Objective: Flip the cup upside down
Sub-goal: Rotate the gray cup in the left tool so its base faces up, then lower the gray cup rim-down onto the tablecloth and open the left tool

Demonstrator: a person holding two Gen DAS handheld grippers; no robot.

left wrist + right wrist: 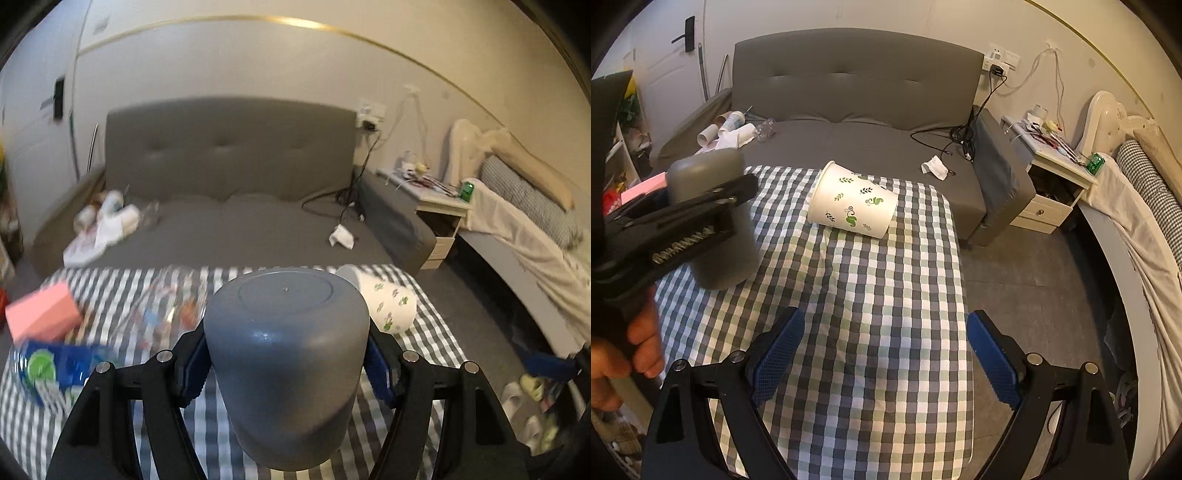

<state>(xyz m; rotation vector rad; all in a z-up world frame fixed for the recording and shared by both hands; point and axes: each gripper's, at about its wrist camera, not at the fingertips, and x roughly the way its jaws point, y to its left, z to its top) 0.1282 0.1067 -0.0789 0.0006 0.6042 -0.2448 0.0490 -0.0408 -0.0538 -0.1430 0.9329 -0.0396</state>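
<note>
My left gripper (286, 363) is shut on a grey plastic cup (286, 354), its flat base turned up and away from me, held just above the checkered table. The right wrist view shows the same grey cup (713, 221) upside down in the left gripper (683, 221), its mouth close to the cloth. A white paper cup with green leaves (851, 205) lies on its side at the table's far end; it also shows in the left wrist view (388, 302). My right gripper (882, 354) is open and empty above the near part of the table.
The table has a grey-green checkered cloth (871, 314). At its left are a pink box (42, 312), a blue package (59, 365) and a clear bag of small items (166, 310). Behind stands a grey sofa (857, 96). A white nightstand (1052, 177) and a bed (1145, 206) are at the right.
</note>
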